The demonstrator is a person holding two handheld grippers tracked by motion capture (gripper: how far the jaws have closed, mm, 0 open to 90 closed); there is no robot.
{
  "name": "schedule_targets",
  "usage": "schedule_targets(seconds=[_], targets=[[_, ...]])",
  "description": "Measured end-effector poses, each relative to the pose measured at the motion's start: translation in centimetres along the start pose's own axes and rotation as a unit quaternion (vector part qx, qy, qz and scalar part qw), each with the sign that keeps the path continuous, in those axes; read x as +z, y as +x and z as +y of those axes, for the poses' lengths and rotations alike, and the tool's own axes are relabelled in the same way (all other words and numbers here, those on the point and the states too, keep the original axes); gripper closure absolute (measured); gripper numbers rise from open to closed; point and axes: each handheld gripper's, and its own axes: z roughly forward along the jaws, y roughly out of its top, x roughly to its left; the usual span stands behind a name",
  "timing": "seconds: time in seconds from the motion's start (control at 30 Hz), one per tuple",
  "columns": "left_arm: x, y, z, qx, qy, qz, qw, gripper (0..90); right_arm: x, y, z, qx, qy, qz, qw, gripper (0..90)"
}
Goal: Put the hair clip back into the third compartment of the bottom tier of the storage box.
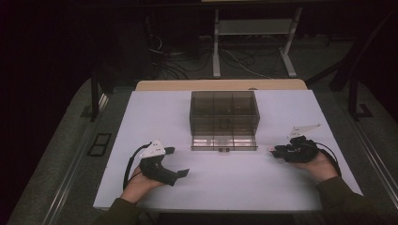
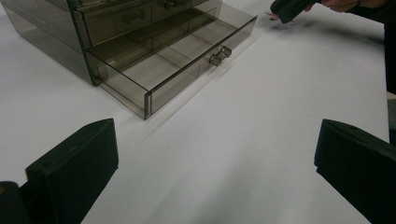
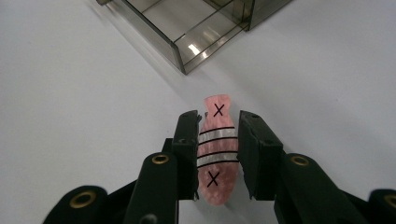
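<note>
A smoky clear drawer cabinet stands mid-table, its bottom drawer pulled out toward me, divided and empty. In the right gripper view a flat pink piece with white stripes and two black crosses lies on the white table. My right gripper is shut on its sides, to the right of the drawer. In the high view this gripper rests low on the table. My left gripper sits front left of the drawer, open wide with nothing between its fingers.
The white table top has bare room on both sides of the cabinet and in front of it. Its front edge lies close under both forearms. Dark floor, cables and a desk frame lie beyond the far edge.
</note>
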Motion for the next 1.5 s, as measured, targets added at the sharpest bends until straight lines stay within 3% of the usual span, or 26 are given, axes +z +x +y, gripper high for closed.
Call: schedule_targets(seconds=[1.5], targets=[[0.0,-0.3,0.1,-0.004,-0.005,-0.001,1.0,0.0,-2.1,0.8,1.9,-0.008,-0.032,0.022,0.9992,68.0]])
